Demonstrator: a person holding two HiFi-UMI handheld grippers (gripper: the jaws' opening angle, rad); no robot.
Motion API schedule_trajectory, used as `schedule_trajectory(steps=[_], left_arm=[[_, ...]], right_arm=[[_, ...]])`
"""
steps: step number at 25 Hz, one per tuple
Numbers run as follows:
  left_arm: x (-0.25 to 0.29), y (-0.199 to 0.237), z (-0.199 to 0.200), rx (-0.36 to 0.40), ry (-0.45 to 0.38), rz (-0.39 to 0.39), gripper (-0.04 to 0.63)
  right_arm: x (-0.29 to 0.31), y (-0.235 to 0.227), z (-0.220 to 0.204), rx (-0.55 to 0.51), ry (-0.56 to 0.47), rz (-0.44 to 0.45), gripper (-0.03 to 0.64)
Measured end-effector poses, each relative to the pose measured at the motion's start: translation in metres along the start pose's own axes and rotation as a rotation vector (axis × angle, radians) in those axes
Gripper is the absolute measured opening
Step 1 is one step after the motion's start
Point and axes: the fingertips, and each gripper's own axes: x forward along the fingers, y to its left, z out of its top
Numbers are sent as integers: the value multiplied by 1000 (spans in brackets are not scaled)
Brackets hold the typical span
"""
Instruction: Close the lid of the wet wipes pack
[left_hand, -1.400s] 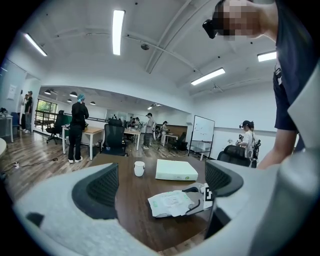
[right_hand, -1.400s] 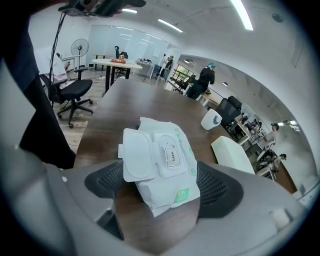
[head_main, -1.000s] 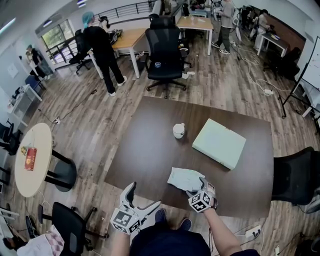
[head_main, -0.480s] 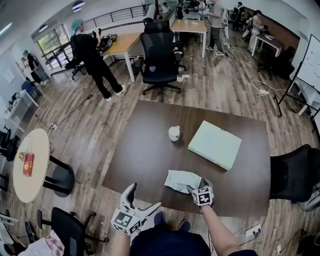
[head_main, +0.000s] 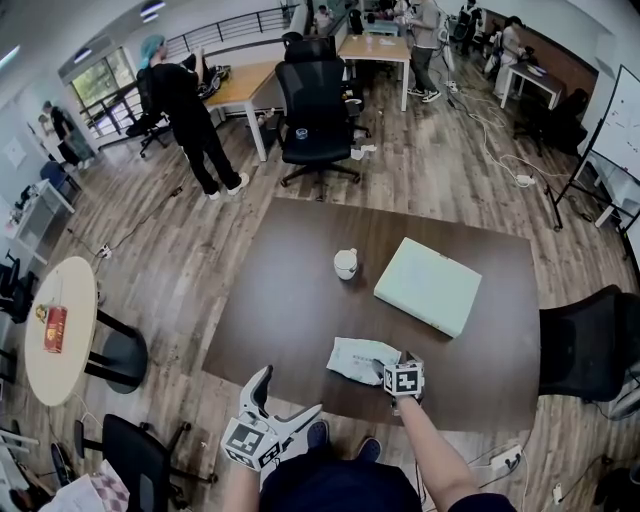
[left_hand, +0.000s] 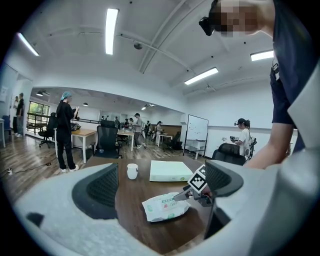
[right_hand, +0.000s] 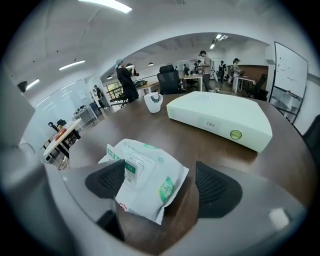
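The wet wipes pack (head_main: 357, 358), a white pouch with green print, lies on the brown table (head_main: 300, 300) near its front edge. My right gripper (head_main: 385, 368) points down over the pack's near right end with its jaws opening. In the right gripper view the pack (right_hand: 145, 175) lies between the pads. Its white lid (right_hand: 134, 167) sits beside the left pad (right_hand: 106, 184), and the right pad stands apart from the pouch. My left gripper (head_main: 290, 392) hangs open off the table's front edge with nothing in it. From its own view the pack (left_hand: 166, 206) lies ahead.
A pale green flat box (head_main: 427, 284) and a white cup (head_main: 345, 263) stand farther back on the table. A black chair (head_main: 590, 350) is at the table's right, another (head_main: 318, 105) beyond its far edge. A round side table (head_main: 60, 330) is at the left. People stand in the background.
My right gripper has rolled over the pack's near right end, so its marker cube now faces up, and it has shifted a little. The left gripper has stayed put.
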Motion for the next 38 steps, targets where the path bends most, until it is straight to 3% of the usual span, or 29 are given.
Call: schedule_trajectory(steps=[8, 18, 28, 38], left_arm=[[1, -1, -2, -5, 5, 1, 528], [-5, 4, -6, -13, 9, 5, 528], [-4, 4, -8, -19, 14, -1, 528], [2, 0, -6, -16, 14, -22, 529]], right_arm=[[12, -2, 6, 46, 33, -30, 460], [29, -4, -4, 34, 102, -97, 479], [36, -8, -6, 46, 150, -109, 510], [35, -9, -6, 65, 139, -125, 511]])
